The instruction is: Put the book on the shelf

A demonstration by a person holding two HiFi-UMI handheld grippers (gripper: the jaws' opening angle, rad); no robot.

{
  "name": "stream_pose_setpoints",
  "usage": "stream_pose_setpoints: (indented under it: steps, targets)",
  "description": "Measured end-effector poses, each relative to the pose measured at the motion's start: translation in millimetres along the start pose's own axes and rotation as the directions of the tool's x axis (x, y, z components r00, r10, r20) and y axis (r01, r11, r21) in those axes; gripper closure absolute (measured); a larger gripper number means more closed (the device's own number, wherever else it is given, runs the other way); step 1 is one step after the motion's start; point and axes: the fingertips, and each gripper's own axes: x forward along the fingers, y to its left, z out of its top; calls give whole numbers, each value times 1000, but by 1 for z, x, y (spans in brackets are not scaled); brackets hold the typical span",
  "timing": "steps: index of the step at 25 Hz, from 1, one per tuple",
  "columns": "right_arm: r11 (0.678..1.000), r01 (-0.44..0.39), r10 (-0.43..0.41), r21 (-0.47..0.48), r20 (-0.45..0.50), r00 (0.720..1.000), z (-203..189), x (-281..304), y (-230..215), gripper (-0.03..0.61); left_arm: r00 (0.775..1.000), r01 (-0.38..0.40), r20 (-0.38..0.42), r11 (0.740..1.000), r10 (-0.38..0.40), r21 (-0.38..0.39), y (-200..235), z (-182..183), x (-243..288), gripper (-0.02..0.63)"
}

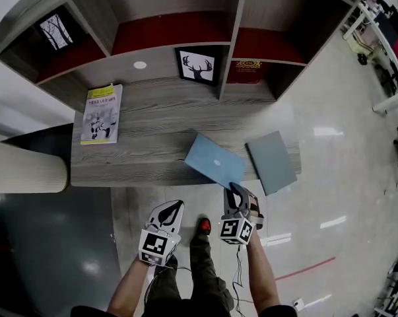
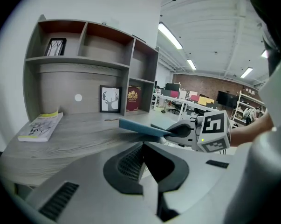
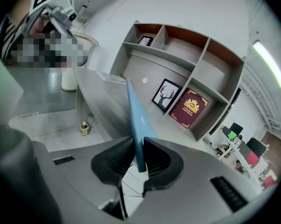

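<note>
Right gripper view: right gripper (image 3: 139, 146) is seen clamped on the near edge of a thin light-blue book (image 3: 136, 120), with a pad pressed on each cover. In the head view the book (image 1: 214, 161) is held over the front edge of the grey wood-grain desk (image 1: 146, 134), below the grey open shelf unit (image 1: 228, 41). Left gripper (image 2: 142, 146) is seen with jaws together, nothing gripped, just beside the right one, off the desk.

Steep overhead, two low views, shelf (image 2: 79, 62) shared
</note>
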Motion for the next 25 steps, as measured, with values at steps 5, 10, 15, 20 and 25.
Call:
stream_pose_setpoints:
  steps: [5,10,15,20,25]
  targets:
    - [994,-8,7,113,11,1000,9,-14,-13,512,1000,-11,12,1000,11,11,0,22,-15,607]
    - [958,-33,28,284,23,999,17,-33,-25,515,999,-15,44,1000,14,23,-2,47,-28,607]
    - [859,-79,36,506,94,995,25,-52,-32,515,996,-17,87,999,14,32,-8,71,-40,607]
    - [753,-118,34,647,141,989,36,-79,-34,517,994,-15,109,999,11,40,-16,89,-50,607]
    - [694,-158,18,703,202,979,51,-107,-39,517,993,-18,121,999,13,46,-24,103,-60,607]
